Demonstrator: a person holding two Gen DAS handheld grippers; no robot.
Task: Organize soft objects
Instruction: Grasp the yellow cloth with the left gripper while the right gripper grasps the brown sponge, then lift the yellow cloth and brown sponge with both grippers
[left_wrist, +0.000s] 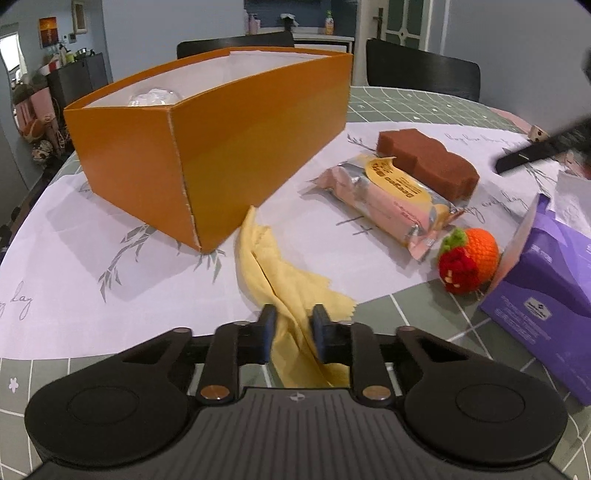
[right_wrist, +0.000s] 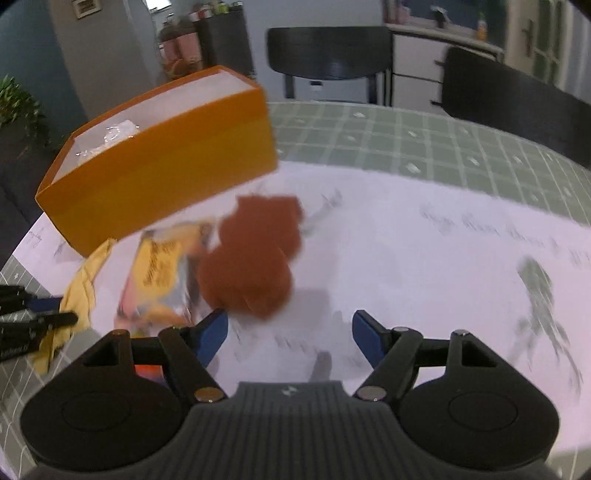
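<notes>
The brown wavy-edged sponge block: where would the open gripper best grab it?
Probably across the narrow waist of the brown wavy-edged sponge block, coming from above: it lies flat, and the right gripper is open just short of its near end. The foil packet crowds one side.

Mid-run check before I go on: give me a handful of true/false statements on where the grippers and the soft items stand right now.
1. The left gripper has its jaws closed on the yellow cloth. True.
2. The right gripper is holding the brown sponge. False: its jaws are open and empty, with the sponge ahead of them on the table.
3. The orange box already holds something pale. True.
4. The crocheted fruit toy is inside the orange box. False: it lies on the table beside the purple tissue box.
5. The wipes pack lies next to the brown sponge. True.
</notes>
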